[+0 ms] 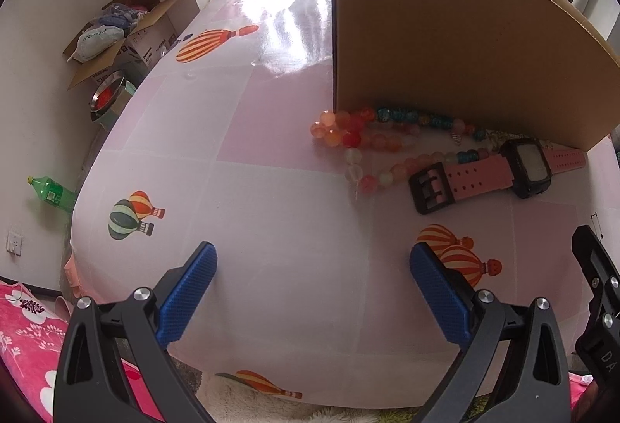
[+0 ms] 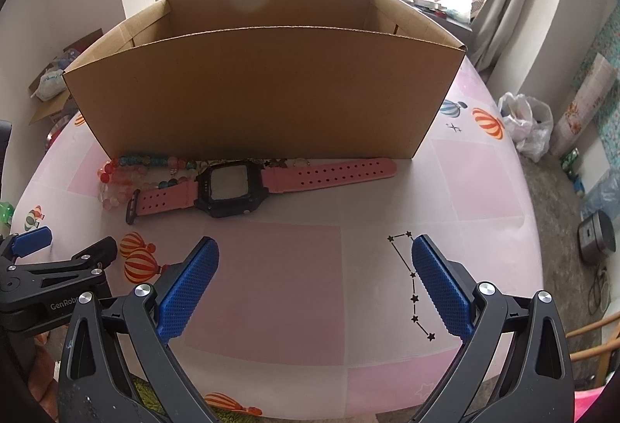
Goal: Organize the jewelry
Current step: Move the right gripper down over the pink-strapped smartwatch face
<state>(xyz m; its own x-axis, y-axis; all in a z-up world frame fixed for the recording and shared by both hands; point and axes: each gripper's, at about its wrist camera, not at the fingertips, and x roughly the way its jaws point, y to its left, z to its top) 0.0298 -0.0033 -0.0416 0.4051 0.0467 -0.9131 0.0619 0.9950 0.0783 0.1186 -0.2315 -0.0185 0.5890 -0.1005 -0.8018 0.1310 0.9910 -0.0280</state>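
left tongs (image 1: 312, 291): jaws wide, empty | right tongs (image 2: 314, 287): jaws wide, empty

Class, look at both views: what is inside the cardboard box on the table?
Only bare inner walls of the cardboard box show near its rim. Its front wall hides the floor, so any contents cannot be seen. The watch and beads lie outside, in front.

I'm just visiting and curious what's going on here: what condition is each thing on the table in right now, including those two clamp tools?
Cardboard box: upright, top open, inside not visible.
Pink watch: unbuckled, lying flat before the box, face up.
Bead strands: loose in a heap against the box, untouched.
Left gripper: open, holding nothing.
Right gripper: open, holding nothing.
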